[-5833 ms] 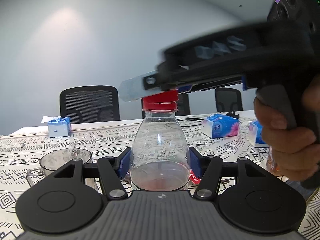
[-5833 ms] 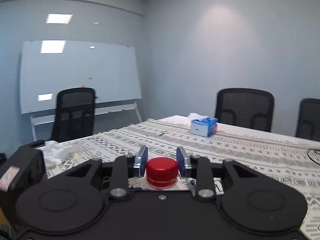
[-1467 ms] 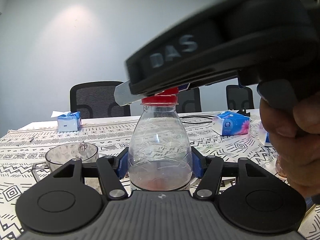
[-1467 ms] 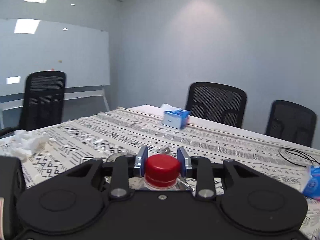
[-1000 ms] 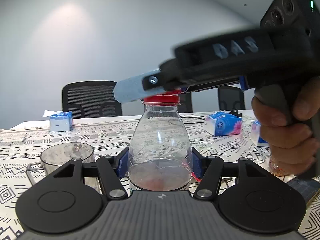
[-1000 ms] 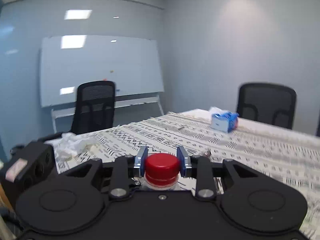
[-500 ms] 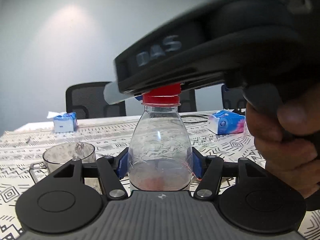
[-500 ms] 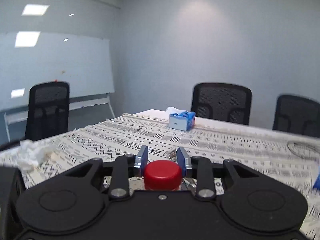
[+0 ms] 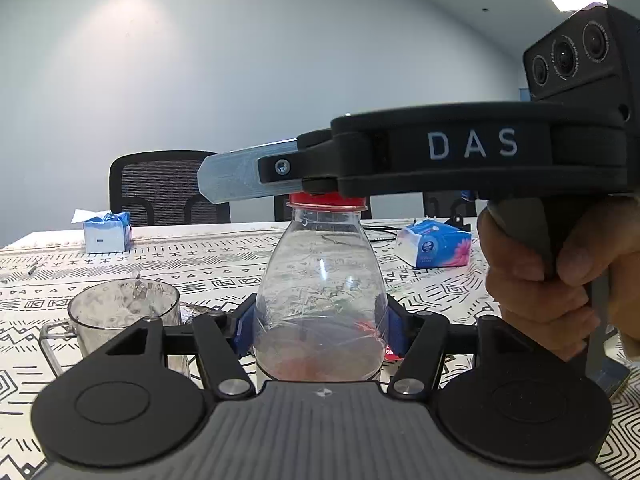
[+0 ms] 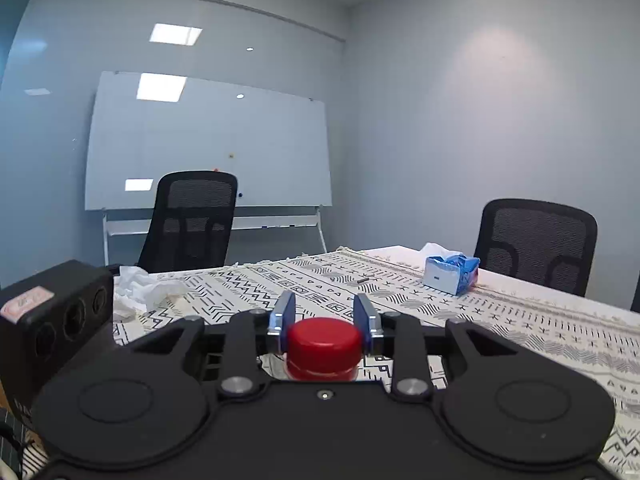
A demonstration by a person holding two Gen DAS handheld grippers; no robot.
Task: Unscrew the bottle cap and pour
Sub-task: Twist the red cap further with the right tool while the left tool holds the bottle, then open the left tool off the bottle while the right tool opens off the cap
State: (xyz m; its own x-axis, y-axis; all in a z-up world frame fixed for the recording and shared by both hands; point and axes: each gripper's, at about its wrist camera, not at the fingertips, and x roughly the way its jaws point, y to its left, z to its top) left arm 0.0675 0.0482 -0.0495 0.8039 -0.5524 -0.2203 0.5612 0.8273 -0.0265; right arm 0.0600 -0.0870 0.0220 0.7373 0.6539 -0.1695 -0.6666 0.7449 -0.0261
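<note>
Loosening: left gripper [image 9: 320, 326] widened around bottle [image 9: 320, 300], pads touching; right gripper [image 10: 324, 322] clamps cap [image 10: 324, 344], lower.

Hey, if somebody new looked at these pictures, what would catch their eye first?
The clear bottle in the middle of the left view, gripped at its sides by the left gripper. Then its red cap, clamped by the right gripper. A clear cup stands left of the bottle.
</note>
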